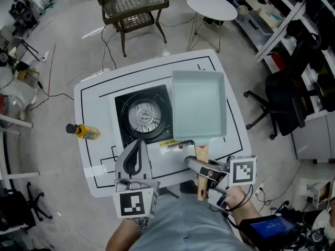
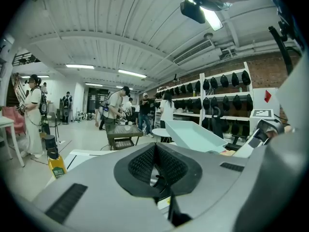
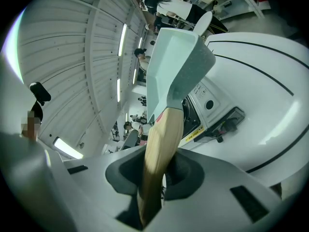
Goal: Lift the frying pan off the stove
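Observation:
The pale green square frying pan (image 1: pixel 199 106) hangs tilted above the table, just right of the black stove (image 1: pixel 144 114), whose round burner is bare. Its wooden handle (image 1: pixel 202 158) runs toward me. My right gripper (image 1: pixel 203 175) is shut on that handle. In the right gripper view the handle (image 3: pixel 161 144) passes between the jaws of the right gripper (image 3: pixel 159 170) up to the pan (image 3: pixel 176 66), with the stove (image 3: pixel 195 111) beyond. My left gripper (image 1: pixel 140 143) rests at the stove's front edge, shut and holding nothing. From the left gripper (image 2: pixel 154 148) the pan (image 2: pixel 198 134) shows at the right.
The white table (image 1: pixel 91 103) carries black lines and a yellow bottle with a black cap (image 1: pixel 84 132) near its left edge. On the floor behind it stand a brown side table (image 1: pixel 135 4), a round white table (image 1: pixel 212 7) and a black office chair (image 1: pixel 285 106).

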`<control>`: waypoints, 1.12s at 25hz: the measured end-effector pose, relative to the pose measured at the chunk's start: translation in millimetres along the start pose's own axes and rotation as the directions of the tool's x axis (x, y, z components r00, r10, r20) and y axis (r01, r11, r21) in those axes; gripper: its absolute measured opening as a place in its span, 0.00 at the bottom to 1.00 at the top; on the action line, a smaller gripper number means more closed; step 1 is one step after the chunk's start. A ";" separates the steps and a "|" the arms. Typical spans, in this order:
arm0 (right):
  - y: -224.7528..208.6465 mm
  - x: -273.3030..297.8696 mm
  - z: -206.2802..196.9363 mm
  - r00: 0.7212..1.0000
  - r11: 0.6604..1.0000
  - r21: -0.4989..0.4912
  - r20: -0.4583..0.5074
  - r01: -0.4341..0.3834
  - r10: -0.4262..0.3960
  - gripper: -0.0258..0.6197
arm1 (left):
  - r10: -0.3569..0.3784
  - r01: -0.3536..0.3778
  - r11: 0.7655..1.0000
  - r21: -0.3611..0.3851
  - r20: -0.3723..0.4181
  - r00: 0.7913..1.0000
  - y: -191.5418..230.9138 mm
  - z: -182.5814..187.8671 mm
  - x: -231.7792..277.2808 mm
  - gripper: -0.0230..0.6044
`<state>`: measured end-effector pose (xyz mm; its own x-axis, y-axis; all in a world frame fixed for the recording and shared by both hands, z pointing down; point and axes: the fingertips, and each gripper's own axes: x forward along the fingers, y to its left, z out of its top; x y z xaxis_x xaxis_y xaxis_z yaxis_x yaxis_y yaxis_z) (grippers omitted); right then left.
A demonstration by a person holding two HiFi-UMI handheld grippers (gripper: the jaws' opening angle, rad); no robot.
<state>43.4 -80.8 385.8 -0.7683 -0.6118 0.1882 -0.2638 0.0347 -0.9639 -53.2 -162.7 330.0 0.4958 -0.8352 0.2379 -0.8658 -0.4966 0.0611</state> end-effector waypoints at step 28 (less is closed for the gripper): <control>-0.7 -5.6 4.2 1.000 1.000 -0.007 0.011 -0.019 0.019 0.18 | -0.008 0.007 0.999 0.031 0.004 1.000 -9.6 3.7 1.9 0.06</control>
<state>50.4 -80.8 384.7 -0.7667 -0.6198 0.1675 -0.2532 0.0522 -0.9660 -43.7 -160.4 326.4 0.5026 -0.8322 0.2340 -0.8596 -0.5100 0.0324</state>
